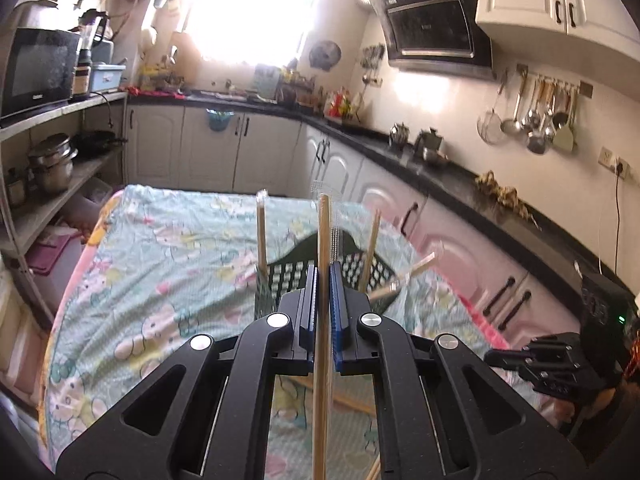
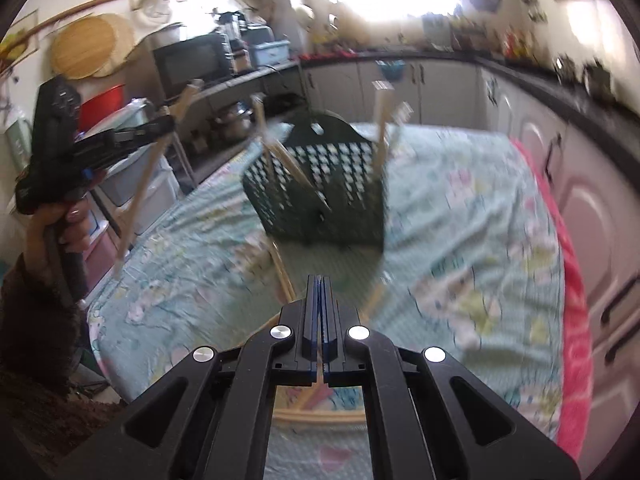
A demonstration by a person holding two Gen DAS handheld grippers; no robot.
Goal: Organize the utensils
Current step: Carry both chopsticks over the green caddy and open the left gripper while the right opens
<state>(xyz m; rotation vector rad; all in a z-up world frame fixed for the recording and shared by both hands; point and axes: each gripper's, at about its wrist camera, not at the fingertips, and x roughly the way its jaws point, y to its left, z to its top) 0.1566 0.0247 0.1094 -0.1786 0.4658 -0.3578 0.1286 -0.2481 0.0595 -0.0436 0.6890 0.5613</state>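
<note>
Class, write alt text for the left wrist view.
The left gripper is shut on a wooden chopstick above a dark green perforated basket already holding several chopsticks, on a cartoon-print cloth in a kitchen.

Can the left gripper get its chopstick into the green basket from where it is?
Probably yes. The left gripper holds the chopstick up above the cloth, the basket stands open-topped just ahead, and nothing lies between them. The chopsticks already inside lean toward its corners, leaving room.
</note>
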